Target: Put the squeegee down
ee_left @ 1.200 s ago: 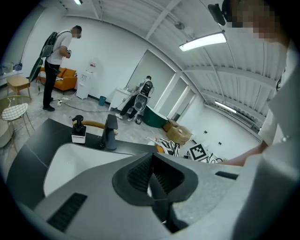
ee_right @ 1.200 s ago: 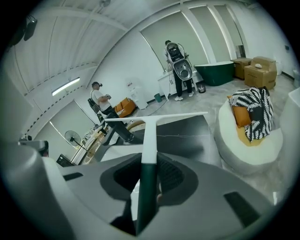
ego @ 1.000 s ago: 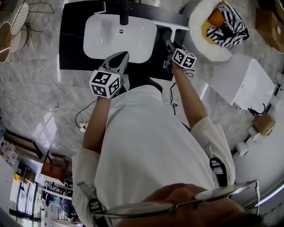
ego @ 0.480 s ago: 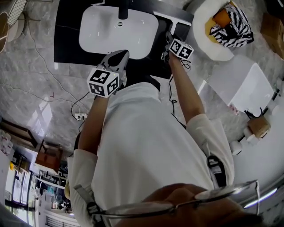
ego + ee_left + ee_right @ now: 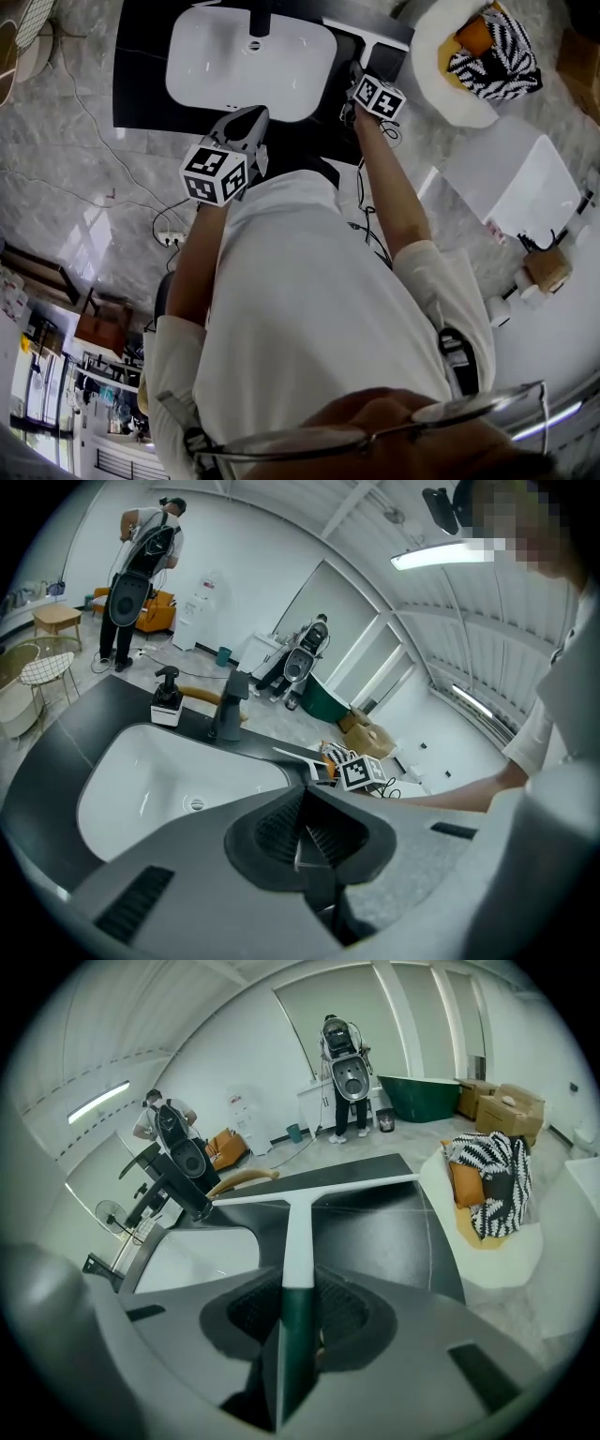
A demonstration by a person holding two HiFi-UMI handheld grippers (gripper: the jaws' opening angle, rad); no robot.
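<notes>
The squeegee [image 5: 298,1241] has a white and dark green handle and a long white blade [image 5: 309,1190]. My right gripper [image 5: 298,1327] is shut on the handle, with the blade low over the black counter [image 5: 394,1232] to the right of the sink. In the head view the blade [image 5: 370,35] shows just beyond my right gripper [image 5: 357,79]. My left gripper [image 5: 251,116] hangs over the sink's near edge, jaws shut and empty [image 5: 302,832]. The left gripper view also catches the squeegee [image 5: 295,754] by the right gripper's marker cube [image 5: 361,772].
A white sink [image 5: 244,66] sits in the black counter [image 5: 141,84], with a dark faucet [image 5: 228,705] and a soap dispenser [image 5: 166,697] behind it. A white round seat [image 5: 441,94] with striped and orange cushions stands to the right. People stand in the background.
My right gripper has sunk toward the counter with the squeegee still in it. The left gripper has dropped a little over the sink's edge. The head view has shifted.
</notes>
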